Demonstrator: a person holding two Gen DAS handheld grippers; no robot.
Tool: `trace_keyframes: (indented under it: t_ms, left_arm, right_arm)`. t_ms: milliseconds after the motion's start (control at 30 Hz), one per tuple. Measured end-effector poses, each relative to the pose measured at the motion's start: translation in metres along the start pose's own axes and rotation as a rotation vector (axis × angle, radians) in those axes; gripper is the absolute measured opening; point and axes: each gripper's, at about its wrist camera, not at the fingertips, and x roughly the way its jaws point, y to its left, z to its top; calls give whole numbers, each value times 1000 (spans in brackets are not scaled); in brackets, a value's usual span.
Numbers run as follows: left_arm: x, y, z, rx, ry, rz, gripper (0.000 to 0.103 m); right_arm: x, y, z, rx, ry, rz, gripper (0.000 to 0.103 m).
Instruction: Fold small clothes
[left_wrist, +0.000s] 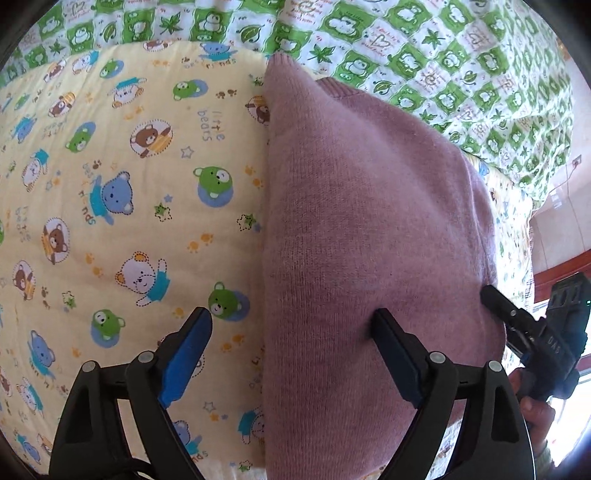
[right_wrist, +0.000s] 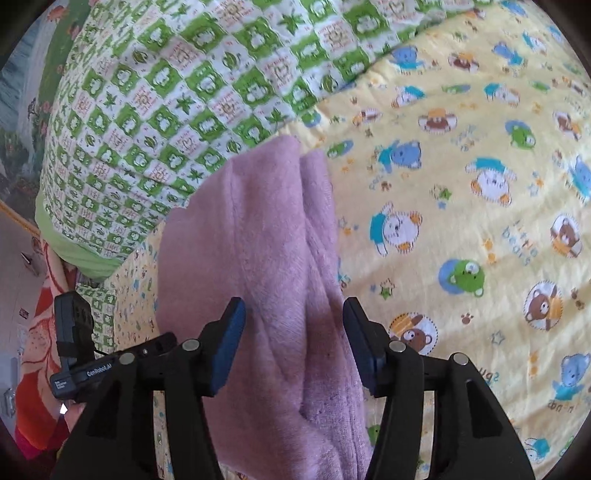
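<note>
Bed sheet, yellow with a bear print, covers most of both views and carries the work. A green checked quilt is bunched along the far edge, touching the far end of the garment. The sweater, a pink knit, lies on the sheet as a long narrow bundle; in the right wrist view it shows lengthwise ridges, so I judge it already folded in from the sides with at least 1 crosswise fold left. Left claw: open, nothing held; 1 finger hangs over the bare sheet, the other over the knit, straddling the sweater's long edge. Right claw: open, nothing held, both fingers above the near part of the sweater; whether they touch it I cannot tell. The right tool also shows at the far edge of the left wrist view, close beside the sweater. Risks, as I read them: the knit is thick and soft, so a shallow pinch could take only the top layer and pull the earlier fold open; a pinch set too deep on the left could catch the sheet with the sweater and drag it; uneven lift by the 2 claws could skew the fold; carrying the near end far over could snag the quilt.
</note>
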Motion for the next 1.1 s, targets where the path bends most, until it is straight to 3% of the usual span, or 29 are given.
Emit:
trace_keyframes:
  t_ms: [233, 367, 467, 500, 533, 600, 633, 700, 800, 900, 1100]
  left_arm:
    - [24, 14, -3, -90, 31, -45, 98]
    - [27, 16, -6, -104, 21, -70, 97]
    - [28, 10, -6, -90, 25, -123, 78]
    - [29, 8, -6, -92, 31, -153, 64]
    - [31, 5, -6, -96, 39, -181, 57]
    - [31, -3, -4, -89, 34, -172, 51]
    - [29, -4, -5, -83, 30, -175, 45]
    - [22, -9, -6, -74, 10, -183, 38]
    - [6, -11, -9, -65, -18, -186, 33]
    - [-17, -14, -14, -60, -64, -193, 32]
    - [-81, 18, -27, -98, -147, -193, 31]
  right_arm:
    - [20, -26, 0, 54, 41, 41, 56]
    - [19, -27, 0, 53, 47, 66, 57]
    - [21, -29, 0, 69, 63, 90, 57]
    - [22, -29, 0, 77, 71, 107, 57]
    - [25, -30, 0, 90, 86, 132, 57]
    - [32, -30, -1, 104, 119, 165, 56]
    - [33, -30, -2, 107, 125, 170, 54]
    - [33, -30, -2, 130, 130, 179, 40]
    - [20, -23, -4, 135, 104, 187, 32]
    - [5, -8, -5, 134, 71, 228, 30]
    - [-12, 46, -13, 66, 55, 308, 29]
